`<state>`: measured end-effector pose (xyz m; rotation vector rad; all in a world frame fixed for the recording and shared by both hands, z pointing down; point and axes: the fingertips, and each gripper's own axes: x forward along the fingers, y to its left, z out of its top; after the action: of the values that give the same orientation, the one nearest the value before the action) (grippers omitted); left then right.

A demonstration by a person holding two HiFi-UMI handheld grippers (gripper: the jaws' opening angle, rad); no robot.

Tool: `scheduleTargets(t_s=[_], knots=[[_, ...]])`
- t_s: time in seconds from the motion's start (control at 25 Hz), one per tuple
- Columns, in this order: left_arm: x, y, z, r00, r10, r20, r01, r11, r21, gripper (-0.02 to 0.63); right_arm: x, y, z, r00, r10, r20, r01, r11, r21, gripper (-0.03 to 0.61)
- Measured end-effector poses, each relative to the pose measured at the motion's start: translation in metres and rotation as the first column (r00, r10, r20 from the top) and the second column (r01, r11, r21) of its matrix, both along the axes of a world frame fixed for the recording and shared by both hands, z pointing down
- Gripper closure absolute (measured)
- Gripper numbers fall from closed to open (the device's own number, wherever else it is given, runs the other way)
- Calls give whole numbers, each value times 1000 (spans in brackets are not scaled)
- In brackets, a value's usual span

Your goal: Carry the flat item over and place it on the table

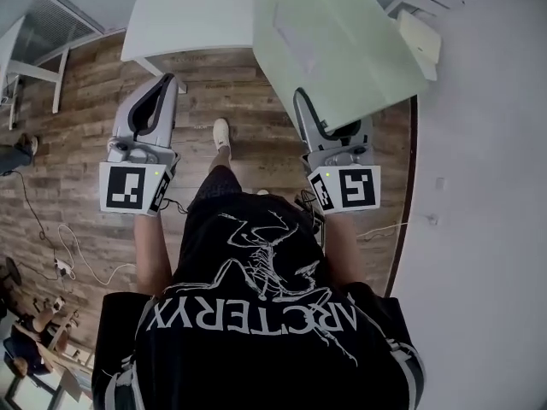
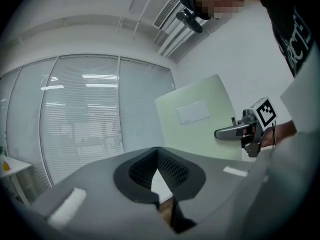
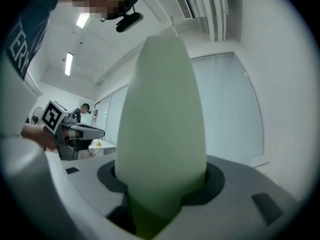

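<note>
Your right gripper (image 3: 160,194): jaws clamped on near edge of pale green board (image 1: 333,32). Board not on white table (image 1: 188,11); held in air, tilted, at table's right end, overlapping table's right edge in head view. Your left gripper (image 2: 157,151): jaws together, nothing between them. It sits just short of table's near edge, toward table's left end, over wooden floor (image 1: 77,143). Your shoe (image 1: 221,132) is on floor, just short of table's near edge, between both grippers.
</note>
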<state>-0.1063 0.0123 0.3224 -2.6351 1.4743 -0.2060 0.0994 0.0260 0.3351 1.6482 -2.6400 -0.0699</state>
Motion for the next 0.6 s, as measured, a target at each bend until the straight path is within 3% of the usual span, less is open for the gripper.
scheduleTargets(t_s=[0.36,0.6], knots=[[-59,-156,-1,999,54,5,-53,998,-22,615,-57,-151,-23,998,55,-18,-55,998,11,330],[-72,-210,-2,996,90,-16,-91,995,-34,615,-83,-206,-25,996,84,-34,-84,996,2,330]])
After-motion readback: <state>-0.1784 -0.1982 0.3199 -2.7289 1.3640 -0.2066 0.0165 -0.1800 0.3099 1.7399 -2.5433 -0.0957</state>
